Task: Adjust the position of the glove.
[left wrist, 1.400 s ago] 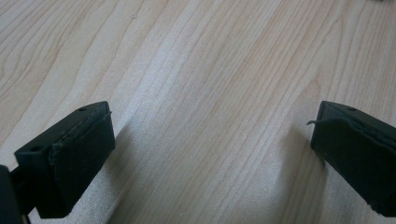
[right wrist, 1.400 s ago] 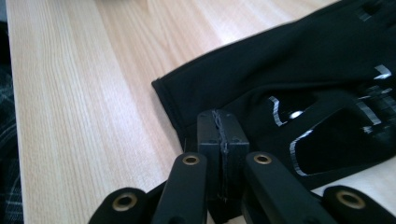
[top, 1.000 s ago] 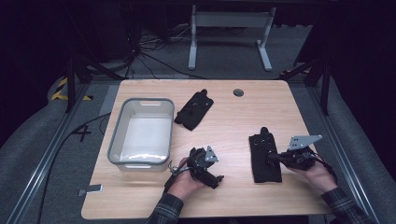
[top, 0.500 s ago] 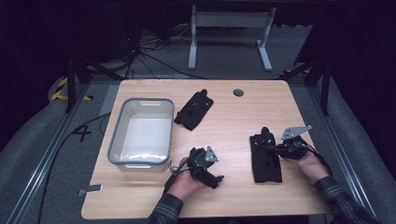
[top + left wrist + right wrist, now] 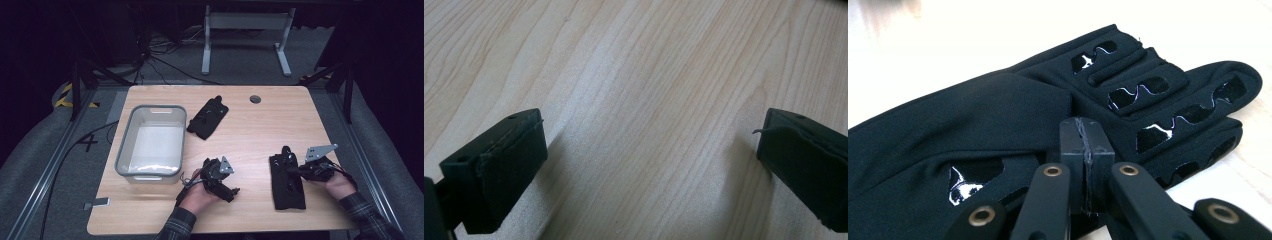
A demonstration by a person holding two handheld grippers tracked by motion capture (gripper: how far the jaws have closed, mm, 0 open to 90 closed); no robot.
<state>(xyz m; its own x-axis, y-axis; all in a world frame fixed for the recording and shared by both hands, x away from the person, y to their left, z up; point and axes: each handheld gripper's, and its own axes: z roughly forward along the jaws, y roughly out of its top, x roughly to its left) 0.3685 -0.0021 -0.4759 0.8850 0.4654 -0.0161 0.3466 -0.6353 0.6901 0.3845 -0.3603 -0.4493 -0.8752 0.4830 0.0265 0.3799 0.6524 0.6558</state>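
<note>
A black glove (image 5: pixel 287 187) lies flat on the wooden table (image 5: pixel 250 130) at the front right, fingers pointing away from me. My right gripper (image 5: pixel 294 170) comes at it from the right. In the right gripper view the jaws are pressed together on the glove (image 5: pixel 998 115) near its middle, and creases in the fabric run into the right gripper (image 5: pixel 1083 126). A second black glove (image 5: pixel 207 119) lies farther back at centre. My left gripper (image 5: pixel 231 191) rests at the front centre, and in its own view the left gripper (image 5: pixel 651 150) stands open over bare wood.
A grey plastic bin (image 5: pixel 122 150) with a pale inside stands at the left of the table. A round cable hole (image 5: pixel 255 99) is near the far edge. A small grey tab (image 5: pixel 97 203) lies at the front left corner.
My right gripper has shifted a little left onto the near glove and its grey plate has tipped up. The left gripper has stayed where it was.
</note>
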